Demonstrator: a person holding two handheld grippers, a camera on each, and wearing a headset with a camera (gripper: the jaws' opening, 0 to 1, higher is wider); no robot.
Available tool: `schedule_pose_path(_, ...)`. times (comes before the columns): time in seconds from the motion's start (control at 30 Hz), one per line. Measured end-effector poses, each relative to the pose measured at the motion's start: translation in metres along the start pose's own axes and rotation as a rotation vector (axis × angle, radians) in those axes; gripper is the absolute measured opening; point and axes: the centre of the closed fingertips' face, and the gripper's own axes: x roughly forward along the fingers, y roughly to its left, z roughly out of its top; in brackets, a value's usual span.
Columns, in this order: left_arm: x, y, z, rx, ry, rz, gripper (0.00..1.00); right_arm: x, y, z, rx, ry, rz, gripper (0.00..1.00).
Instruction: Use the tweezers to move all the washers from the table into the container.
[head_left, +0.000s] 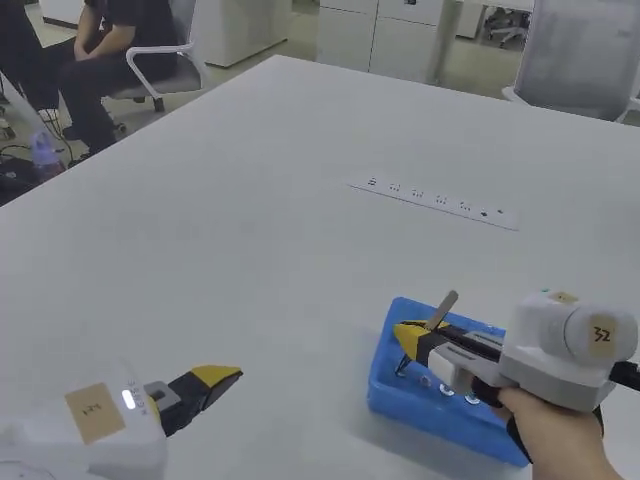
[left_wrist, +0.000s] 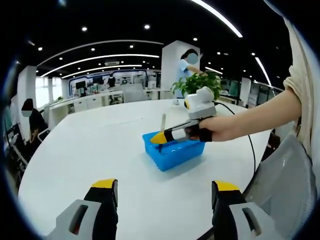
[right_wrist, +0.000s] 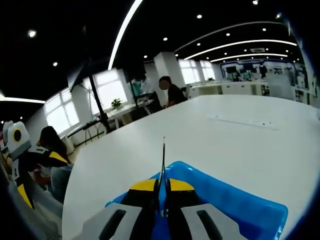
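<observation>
The head view looks down and forward from above the near edge of the table (head_left: 250, 230). It is close on the bin (head_left: 395, 395) at 5 o'clock and the left gripper (head_left: 215, 380) at 7, with a strip (head_left: 435, 200) farther off at 2. The left gripper view sits low over the table and faces across it to the bin at mid-range, just off centre toward 6 o'clock. The right gripper view hangs just above the bin, facing along the tweezers (right_wrist: 163, 160), with the strip at 3 o'clock. All three share bin and tabletop.
</observation>
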Motion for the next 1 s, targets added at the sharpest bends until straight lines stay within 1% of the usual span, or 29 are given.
schedule_pose_path(0.13, 0.001, -0.002, 0.000, -0.005, -0.001, -0.009, 0.77, -0.001, -0.003, 0.000, 0.036, -0.024, -0.005, 0.04)
schedule_pose_path(0.2, 0.001, -0.002, 0.000, -0.007, 0.001, -0.011, 0.77, -0.002, -0.001, 0.002, 0.049, -0.041, 0.005, 0.04)
schedule_pose_path(0.33, 0.000, -0.001, 0.000, -0.012, -0.001, -0.010, 0.77, -0.006, 0.001, 0.009, 0.034, -0.066, 0.005, 0.04)
schedule_pose_path(0.47, 0.000, -0.001, 0.002, -0.032, -0.016, -0.016, 0.76, -0.013, 0.006, 0.022, 0.028, -0.100, 0.010, 0.04)
schedule_pose_path(0.57, -0.001, -0.002, 0.004, -0.039, -0.024, -0.023, 0.75, -0.025, 0.014, 0.032, 0.016, -0.135, 0.027, 0.04)
schedule_pose_path(0.63, -0.002, -0.003, 0.007, -0.049, -0.039, -0.029, 0.74, -0.032, 0.019, 0.036, 0.023, -0.150, 0.030, 0.04)
schedule_pose_path(0.73, -0.004, -0.004, 0.011, -0.073, -0.057, -0.042, 0.74, -0.045, 0.030, 0.038, 0.028, -0.179, 0.039, 0.04)
schedule_pose_path(0.87, -0.005, -0.005, 0.015, -0.097, -0.071, -0.048, 0.73, -0.066, 0.047, 0.036, 0.001, -0.190, 0.051, 0.04)
schedule_pose_path(0.93, -0.005, -0.008, 0.017, -0.103, -0.073, -0.069, 0.72, -0.076, 0.055, 0.034, -0.007, -0.189, 0.061, 0.04)
schedule_pose_path(1.0, -0.005, -0.014, 0.018, -0.100, -0.064, -0.094, 0.72, -0.084, 0.064, 0.029, -0.025, -0.181, 0.076, 0.04)
